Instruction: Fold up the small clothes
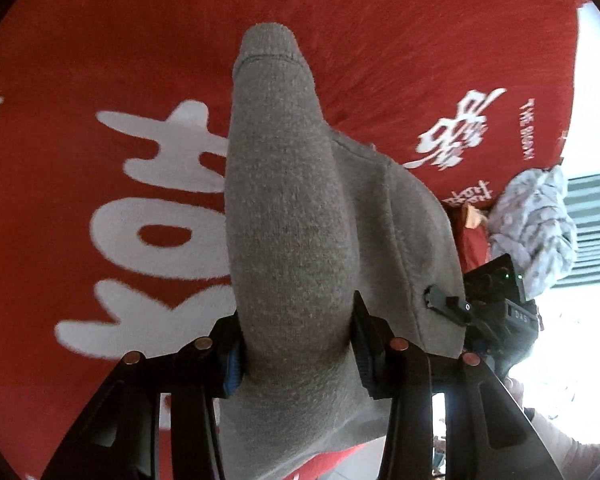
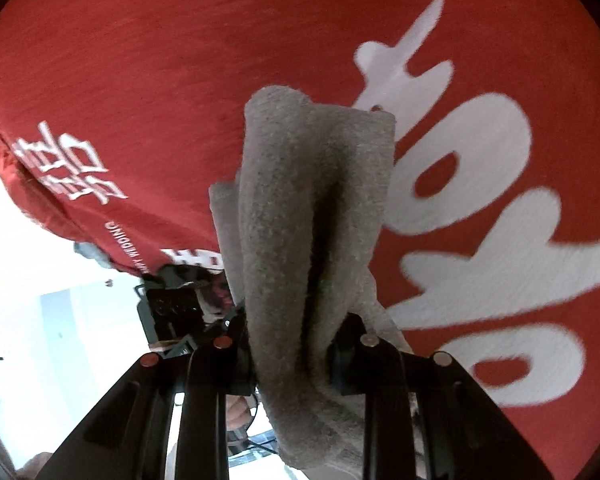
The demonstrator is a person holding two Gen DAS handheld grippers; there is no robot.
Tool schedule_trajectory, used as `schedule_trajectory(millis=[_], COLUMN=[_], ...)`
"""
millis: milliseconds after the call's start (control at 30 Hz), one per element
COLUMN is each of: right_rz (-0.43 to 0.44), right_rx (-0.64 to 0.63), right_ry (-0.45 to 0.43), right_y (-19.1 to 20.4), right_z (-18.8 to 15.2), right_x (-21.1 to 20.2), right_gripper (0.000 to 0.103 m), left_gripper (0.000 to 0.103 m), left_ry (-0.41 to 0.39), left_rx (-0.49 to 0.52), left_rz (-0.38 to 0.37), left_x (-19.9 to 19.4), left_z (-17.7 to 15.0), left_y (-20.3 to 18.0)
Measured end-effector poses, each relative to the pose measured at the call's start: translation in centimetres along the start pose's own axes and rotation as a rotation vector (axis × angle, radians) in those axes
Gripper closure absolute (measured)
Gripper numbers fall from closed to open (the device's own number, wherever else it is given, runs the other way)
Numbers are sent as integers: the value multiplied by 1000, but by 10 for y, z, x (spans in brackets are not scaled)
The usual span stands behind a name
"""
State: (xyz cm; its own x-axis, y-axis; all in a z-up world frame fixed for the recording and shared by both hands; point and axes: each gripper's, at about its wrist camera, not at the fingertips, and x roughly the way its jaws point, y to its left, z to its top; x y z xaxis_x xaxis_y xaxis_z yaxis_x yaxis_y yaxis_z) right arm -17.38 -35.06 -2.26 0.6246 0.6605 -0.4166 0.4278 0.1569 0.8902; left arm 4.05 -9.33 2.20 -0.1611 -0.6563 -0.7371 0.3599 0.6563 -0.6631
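A grey knitted sock (image 1: 287, 208) is held up between both grippers above a red cloth with white lettering (image 1: 99, 80). My left gripper (image 1: 297, 354) is shut on one end of the sock, whose toe end hangs forward. My right gripper (image 2: 291, 356) is shut on the other, bunched part of the grey sock (image 2: 300, 208). In the left wrist view the right gripper's fingertip (image 1: 446, 304) shows pinching the sock's edge at the right. The red cloth (image 2: 179, 60) fills the background of the right wrist view.
A pale patterned garment (image 1: 536, 220) lies at the right edge of the red cloth. Beyond the cloth's edge is a bright white floor (image 2: 39, 260). The other gripper's black body (image 2: 171, 312) shows at the left of the right wrist view.
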Motion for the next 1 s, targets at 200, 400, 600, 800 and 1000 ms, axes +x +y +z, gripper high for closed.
schedule_trajectory(millis=[200, 400, 600, 800, 1000], right_rz=[34, 18, -293, -673, -623], right_rx=[22, 33, -59, -225, -318], right_ry=[28, 84, 110, 27, 3], right_y=[18, 15, 11, 38, 78], right_z=[-43, -78, -76, -80, -110], right_x=[20, 67, 108, 80, 69], right_gripper=[74, 74, 74, 70, 85], left_gripper=[57, 57, 57, 57, 57], left_ry=[12, 26, 36, -24, -45], left_rx=[0, -38, -71, -50, 36], left_rz=[40, 114, 327, 428, 393], left_x=[-57, -78, -75, -107, -101], left_z=[-31, -60, -82, -93, -92], left_y=[26, 73, 122, 130, 89])
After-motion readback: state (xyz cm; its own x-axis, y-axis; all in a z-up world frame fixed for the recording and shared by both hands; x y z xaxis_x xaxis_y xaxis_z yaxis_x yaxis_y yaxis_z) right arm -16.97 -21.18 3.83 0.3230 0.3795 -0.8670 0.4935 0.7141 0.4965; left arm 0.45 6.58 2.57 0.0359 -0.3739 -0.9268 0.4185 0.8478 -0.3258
